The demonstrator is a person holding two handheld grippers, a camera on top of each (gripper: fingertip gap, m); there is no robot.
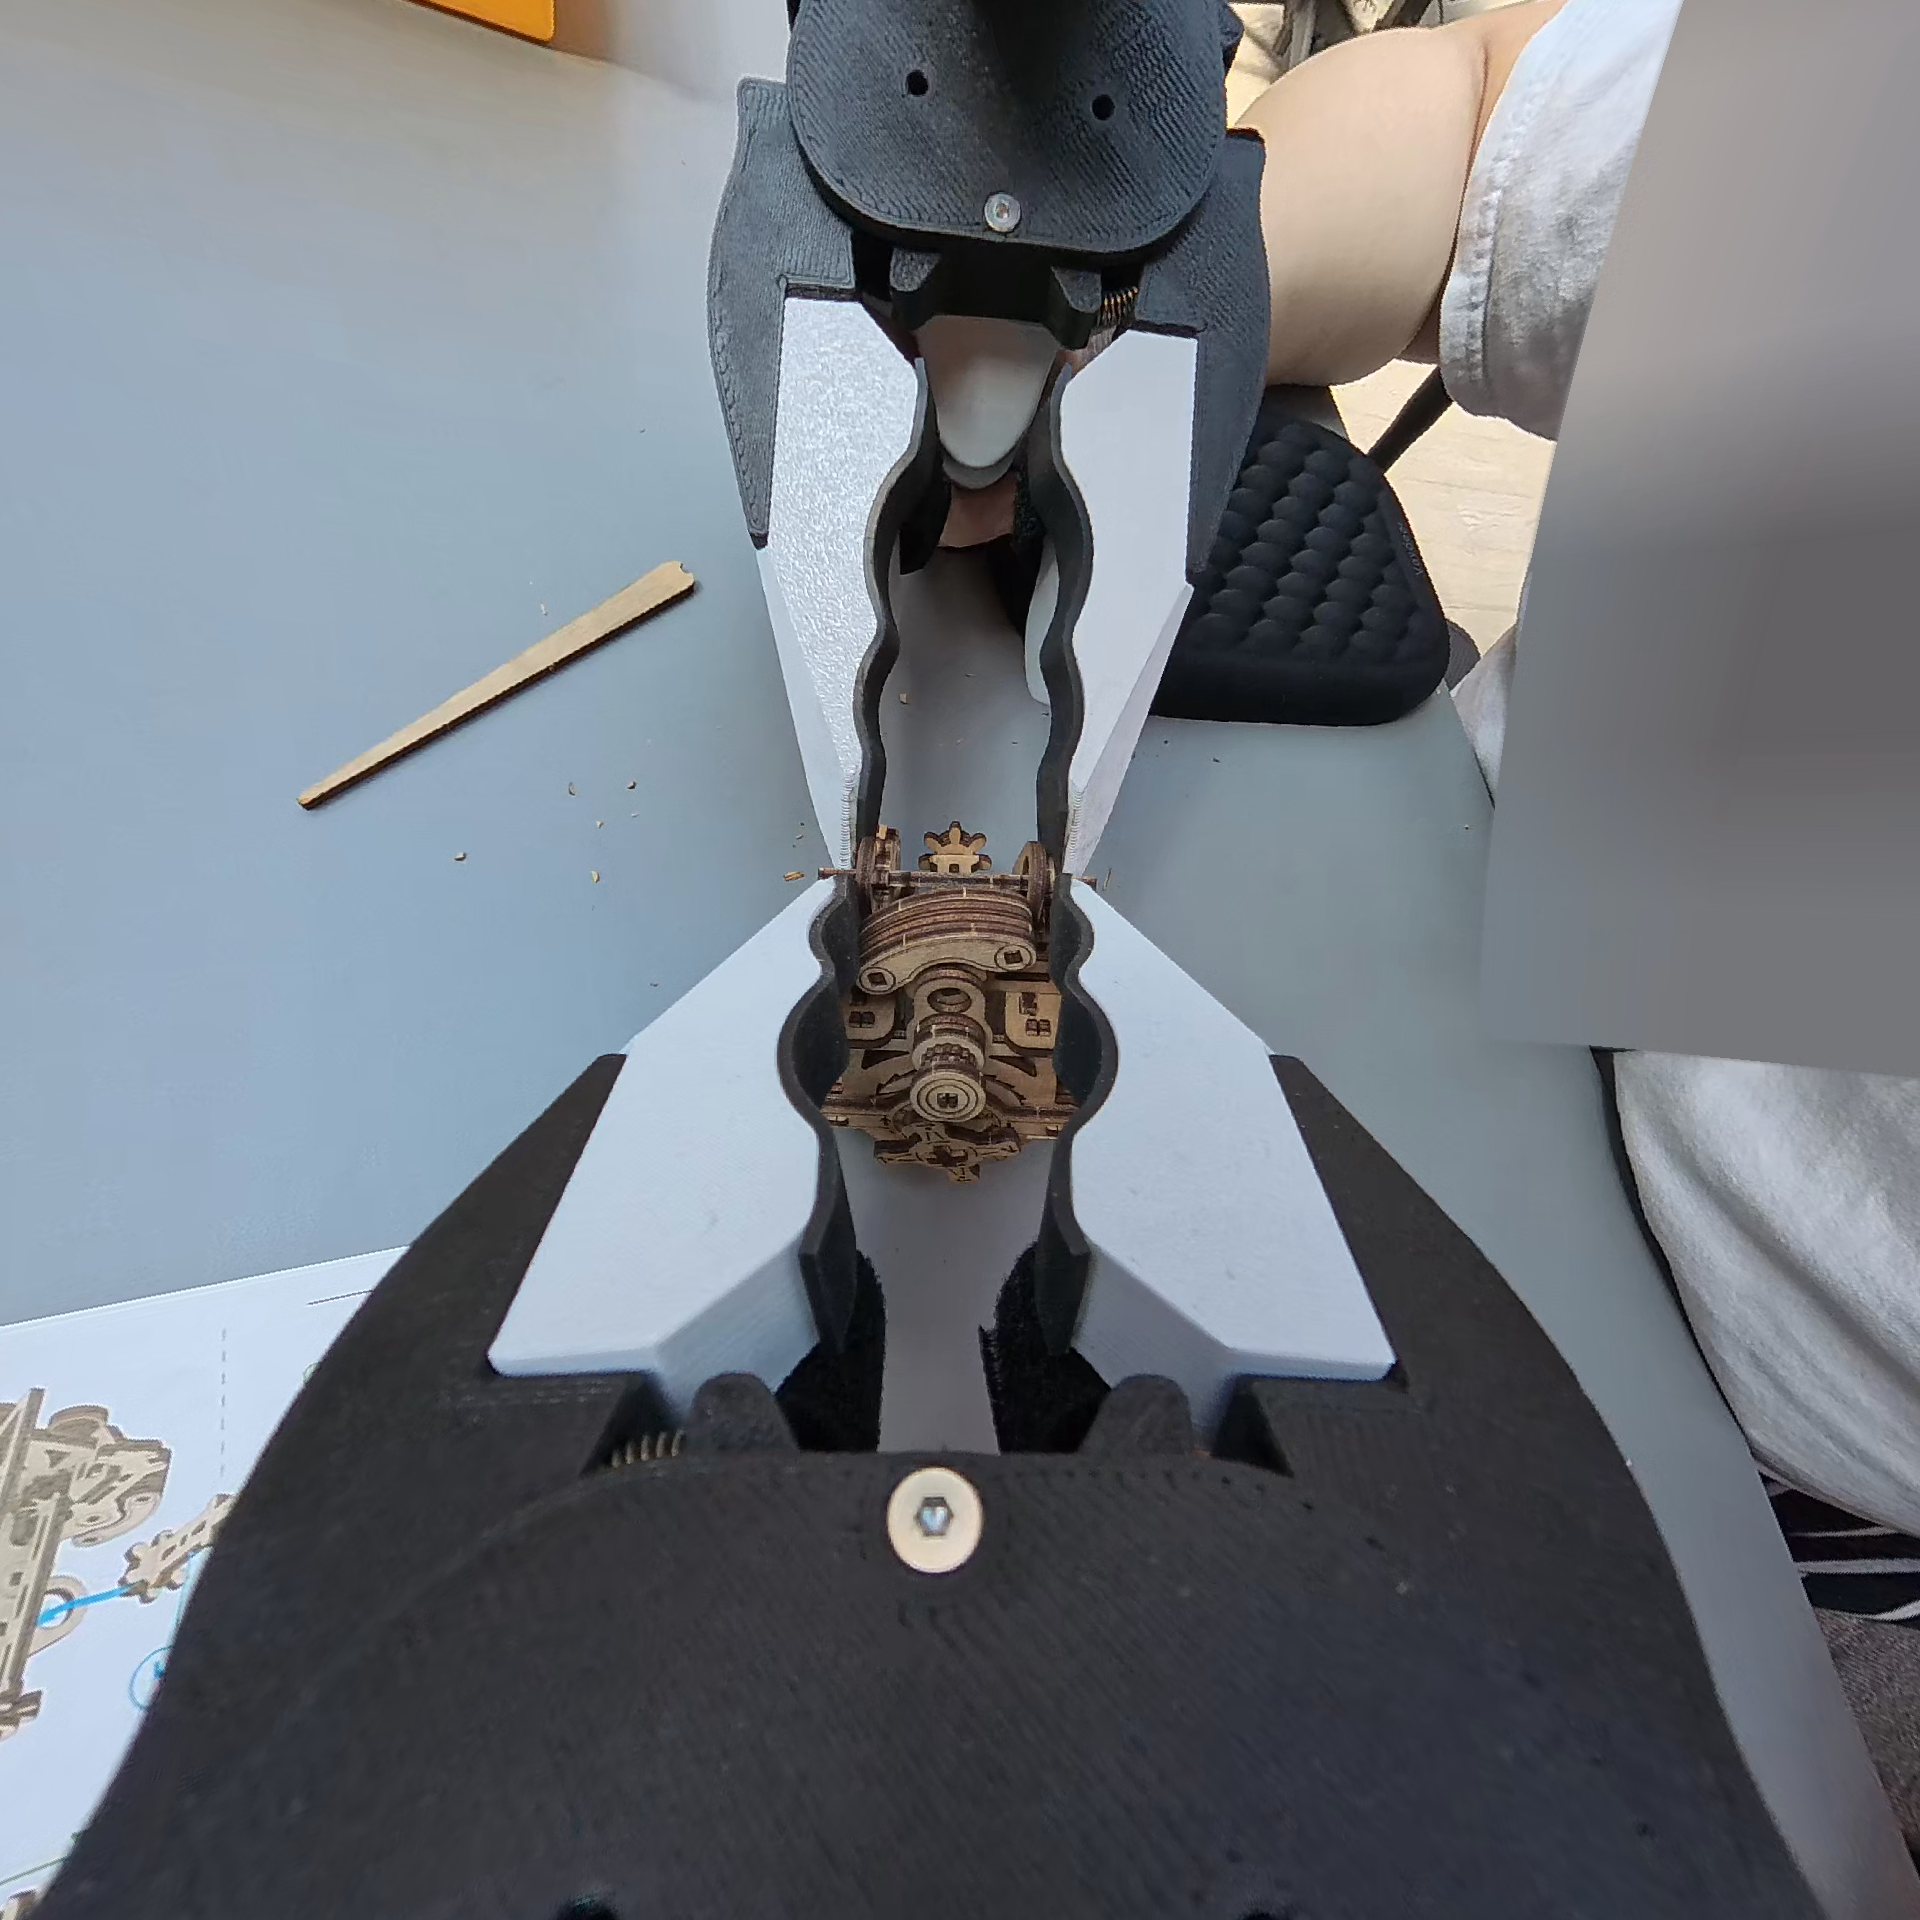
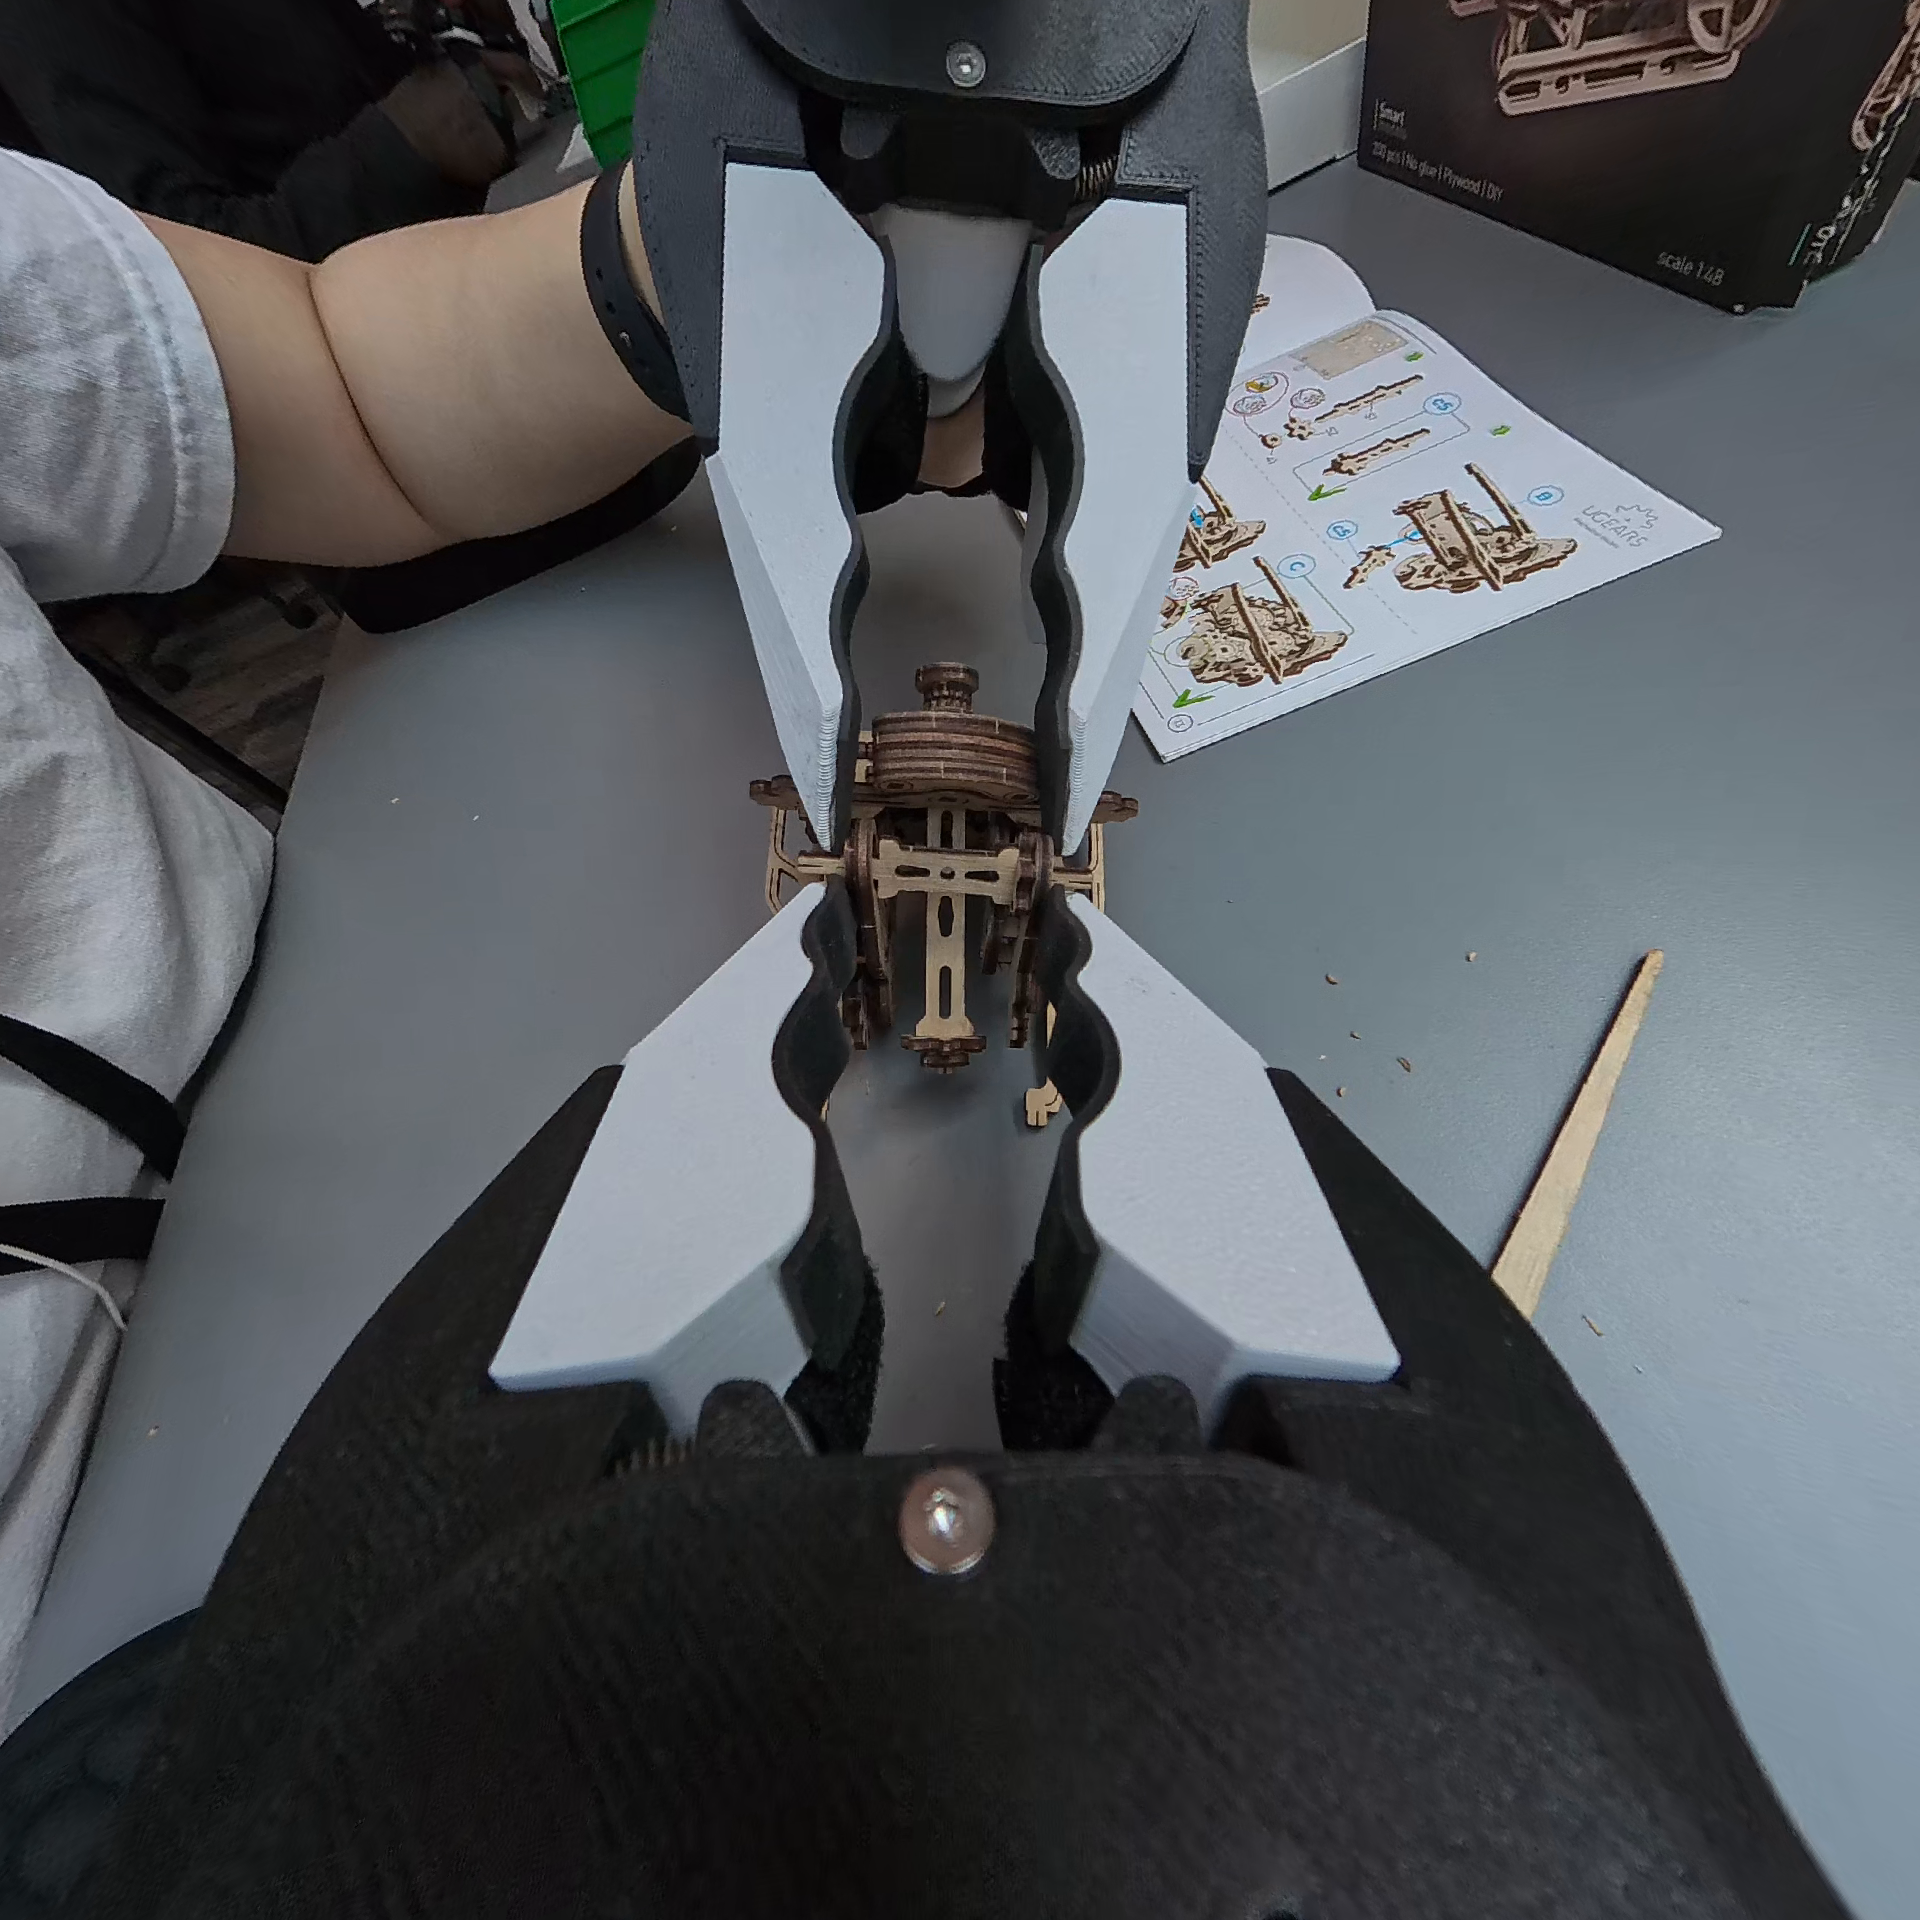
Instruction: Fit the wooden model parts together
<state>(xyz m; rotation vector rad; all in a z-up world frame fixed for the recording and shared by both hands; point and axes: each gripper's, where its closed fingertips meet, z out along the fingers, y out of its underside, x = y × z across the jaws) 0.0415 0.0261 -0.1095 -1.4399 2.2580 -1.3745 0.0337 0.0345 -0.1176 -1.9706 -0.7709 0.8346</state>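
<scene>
Wooden model [image 1: 948, 1023] is a small laser-cut plywood assembly, pale tan with darker burnt-brown edges, held just above the grey table [image 1: 312, 416] between two grippers that face each other nose to nose. Left gripper [image 1: 948, 935] clamps the model across its lower body, black wavy pads tight on both flanks; its side of the model shows a stack of curved layered plates, a ribbed round hub with a square hole, small gear teeth and engraved flat panels. Right gripper [image 2: 945, 914] clenches the opposite end of the model, tips pressing on two dark round side discs joined by a pale slotted crossbar; a slotted vertical strut runs from that bar toward a small toothed wheel. In the right wrist view the model [image 2: 940, 831] shows a layered disc stack topped by a small knurled knob, and thin axle ends poke out beyond the fingers either side. Both grippers' tips nearly meet at the model. Wooden stick [image 1: 499, 686], flat and tapered, lies on the table well apart from the model, with small wood crumbs scattered nearer it. Instruction sheet [image 2: 1423, 520] lies beyond the model, behind the left gripper; dark box [image 2: 1662, 135] stands farther past it.
</scene>
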